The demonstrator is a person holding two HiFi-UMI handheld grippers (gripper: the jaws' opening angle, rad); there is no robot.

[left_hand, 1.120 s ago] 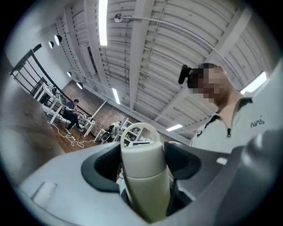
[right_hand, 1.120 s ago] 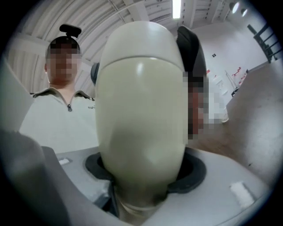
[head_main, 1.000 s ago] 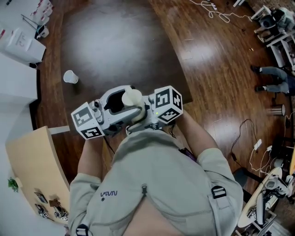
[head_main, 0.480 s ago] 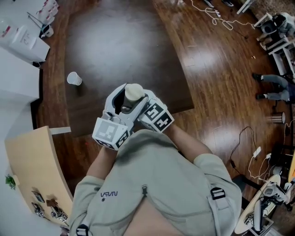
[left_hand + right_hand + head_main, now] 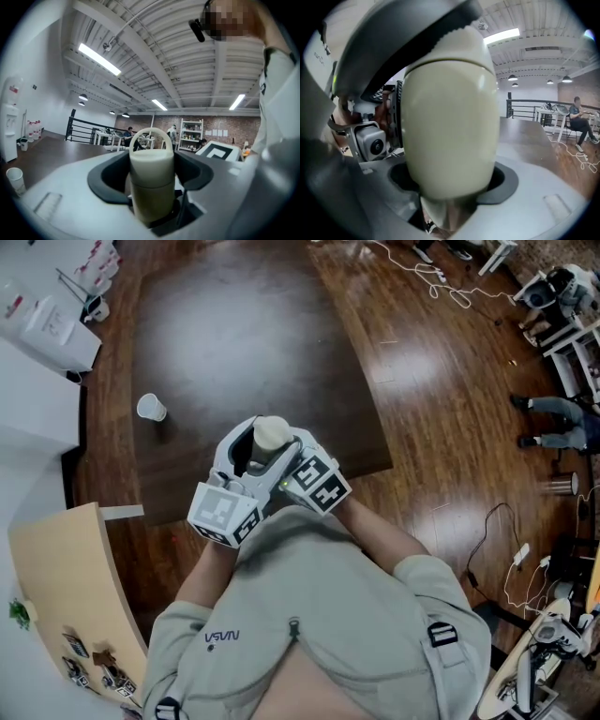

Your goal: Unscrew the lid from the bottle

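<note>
Head view: bottle (image 5: 272,434) stands upright above the table's (image 5: 234,324) near edge, close to my chest. It sits between left gripper (image 5: 251,454) and right gripper (image 5: 287,456), the 2 equally near.

Left gripper view: jaws clamp the bottle at lid (image 5: 151,164) height.

Right gripper view: jaws clamp the bottle lower down, lid above. I judge the twist runs about this vertical axis.

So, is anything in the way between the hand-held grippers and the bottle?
Nothing visible does. The bottle already sits gripped between the jaws of both the left hand-held gripper and the right hand-held gripper, its lid still on.
</note>
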